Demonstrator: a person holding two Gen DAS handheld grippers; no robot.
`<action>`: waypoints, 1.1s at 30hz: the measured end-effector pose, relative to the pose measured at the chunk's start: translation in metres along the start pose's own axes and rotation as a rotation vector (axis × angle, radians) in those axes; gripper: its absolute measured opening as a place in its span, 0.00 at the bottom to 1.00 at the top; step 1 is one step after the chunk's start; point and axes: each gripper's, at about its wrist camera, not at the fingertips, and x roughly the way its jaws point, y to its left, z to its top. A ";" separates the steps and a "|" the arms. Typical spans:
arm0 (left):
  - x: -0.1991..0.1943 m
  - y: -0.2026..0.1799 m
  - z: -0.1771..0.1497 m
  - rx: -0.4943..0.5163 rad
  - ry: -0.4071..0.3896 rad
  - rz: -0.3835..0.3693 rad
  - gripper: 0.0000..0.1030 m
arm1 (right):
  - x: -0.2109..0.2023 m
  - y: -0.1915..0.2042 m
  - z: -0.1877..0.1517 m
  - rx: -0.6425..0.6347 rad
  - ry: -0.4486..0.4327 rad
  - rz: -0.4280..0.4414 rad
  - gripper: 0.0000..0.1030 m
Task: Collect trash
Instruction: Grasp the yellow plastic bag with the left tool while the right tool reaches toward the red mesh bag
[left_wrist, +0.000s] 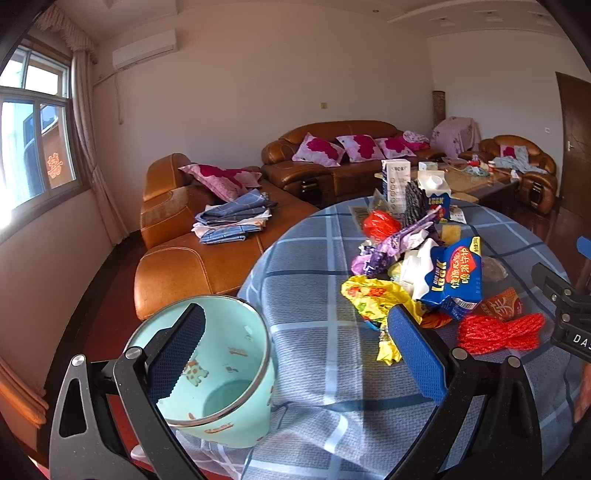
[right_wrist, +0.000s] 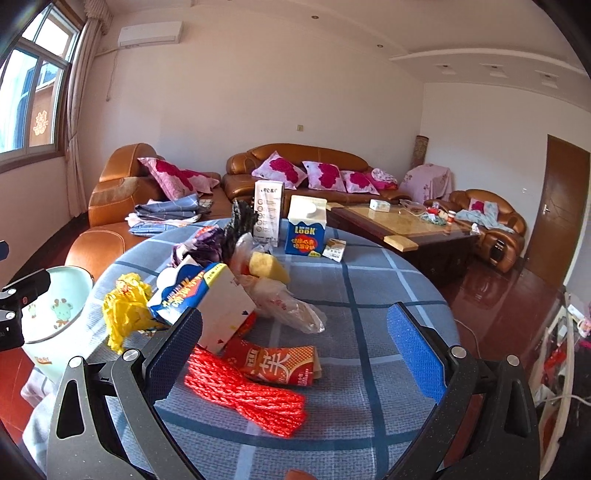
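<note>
The trash lies heaped on the round tabletop (right_wrist: 369, 295) under its blue checked cloth: a red net bag (right_wrist: 245, 393) nearest the edge, a red packet (right_wrist: 284, 363) touching it, a flattened blue carton (right_wrist: 199, 291), a yellow wrapper (right_wrist: 123, 314) and a clear plastic bag (right_wrist: 291, 306) behind. The right hand-held gripper (right_wrist: 295, 345) hovers over the net bag with its jaws spread wide and nothing between them. The left hand-held gripper (left_wrist: 291, 350) is also wide open, one finger (left_wrist: 177, 343) dipping inside the mint-green bin (left_wrist: 225, 391), which sits at the tabletop's edge, partly over the cloth's drop. That looks risky to me: a nudge from that finger could tip the bin off the side. The net bag is loose and springy, so a shallow pinch may catch only a few strands and drag the packet along, or snag the cloth and pull everything with it.
</note>
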 end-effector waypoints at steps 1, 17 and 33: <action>0.006 -0.006 0.000 0.012 0.002 -0.008 0.94 | 0.004 -0.003 -0.002 0.003 0.007 -0.008 0.95; 0.066 -0.062 -0.014 0.097 0.110 -0.181 0.40 | 0.037 -0.020 -0.026 0.045 0.106 0.003 0.80; 0.023 -0.029 -0.014 0.063 0.033 -0.180 0.30 | 0.030 0.015 -0.010 -0.065 0.081 0.159 0.83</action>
